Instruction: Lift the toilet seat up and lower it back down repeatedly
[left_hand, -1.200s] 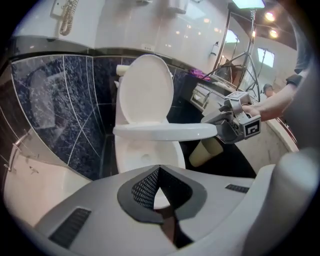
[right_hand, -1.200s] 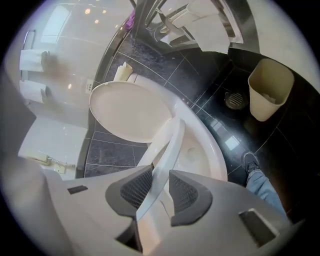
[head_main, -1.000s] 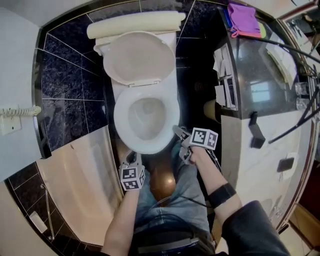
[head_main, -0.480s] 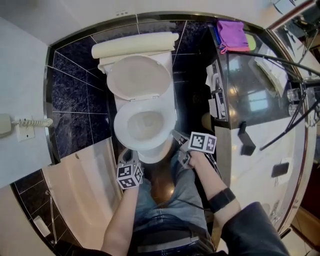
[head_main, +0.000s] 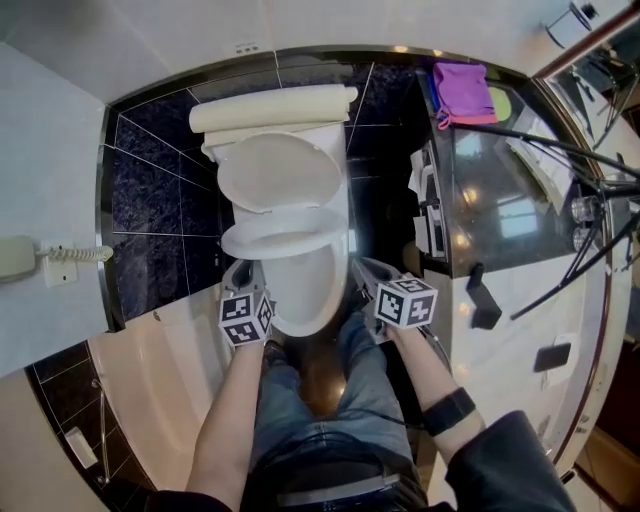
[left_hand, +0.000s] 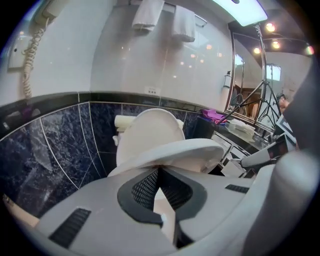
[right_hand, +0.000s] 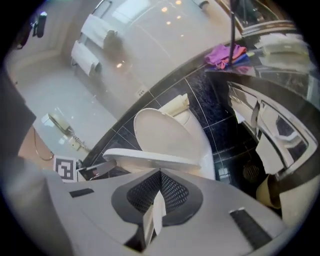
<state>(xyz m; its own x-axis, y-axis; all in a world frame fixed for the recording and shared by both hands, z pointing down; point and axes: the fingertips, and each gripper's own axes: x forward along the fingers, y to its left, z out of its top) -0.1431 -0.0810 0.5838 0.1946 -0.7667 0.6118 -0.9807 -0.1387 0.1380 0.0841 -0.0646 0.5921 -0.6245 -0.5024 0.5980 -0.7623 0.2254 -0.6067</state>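
Observation:
The white toilet seat (head_main: 285, 240) is tilted partway up over the bowl (head_main: 305, 295). The lid (head_main: 280, 170) stands upright against the tank. My left gripper (head_main: 240, 272) is at the seat's left side; in the left gripper view its jaws (left_hand: 159, 170) meet just under the seat's rim (left_hand: 185, 152). My right gripper (head_main: 358, 268) is at the seat's right side. Its jaws have just been closing and now meet (right_hand: 160, 172) with nothing between them, right below the seat's edge (right_hand: 150, 159).
A bathtub (head_main: 150, 380) lies at the left, with a wall phone (head_main: 30, 258) above it. At the right, a glass-topped vanity (head_main: 510, 200) carries a purple cloth (head_main: 462, 80) and tripod legs (head_main: 590, 190). The person's jeans (head_main: 330, 400) fill the space in front of the bowl.
The seat lay flat on the bowl and is now raised partway. Both grippers moved up from the bowl's front to the seat's sides.

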